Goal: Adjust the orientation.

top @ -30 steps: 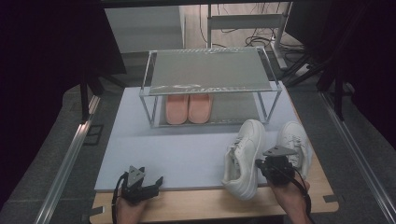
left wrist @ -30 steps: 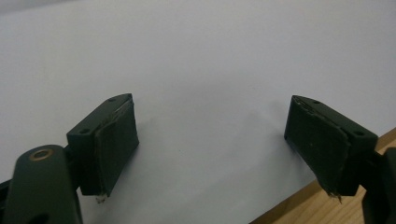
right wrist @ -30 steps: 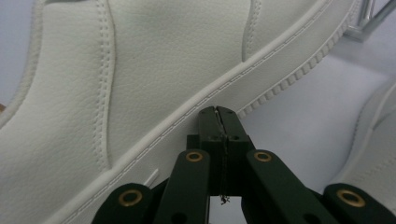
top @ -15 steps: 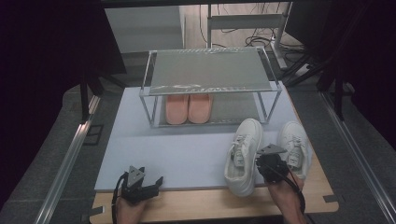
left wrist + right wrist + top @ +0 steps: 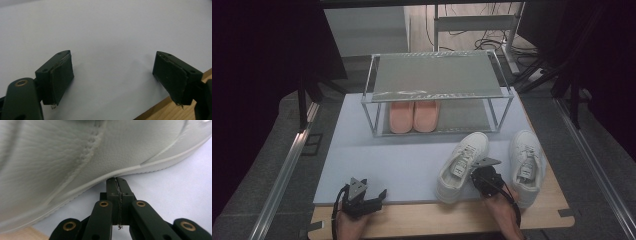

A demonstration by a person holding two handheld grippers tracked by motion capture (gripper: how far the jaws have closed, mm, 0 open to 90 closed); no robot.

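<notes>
**Right gripper view: shut jaws press at the sole of a white sneaker**

Right gripper view puts the clenched right gripper [image 5: 117,181] tip-first against the white sneaker [image 5: 82,152], where the upper meets the pale sole. The jaws are pressed flat together with nothing between them, so this reads as a nudge at the shoe's side, not a grasp: a closed tip makes a firmer pusher than two spread pads. From the high view that same sneaker [image 5: 462,165] lies toe-away on the lilac mat [image 5: 402,160], angled toward its partner, the second white sneaker [image 5: 526,162], which sits just to the right, near the mat's edge; the right gripper [image 5: 479,176] rests between the two, against the first shoe's inner side. The likely aim is to straighten the tilted shoe so the pair lies parallel.

Beyond them stands a wire shoe rack [image 5: 437,77], its top shelf bare and a pair of pink slippers [image 5: 414,116] already side by side on the lower one, which suggests where the sneakers are bound.

The left gripper [image 5: 374,197] waits at the near-left of the wooden worktop [image 5: 437,220], jaws spread wide and empty over the mat [image 5: 107,37], well apart from the shoes.
</notes>
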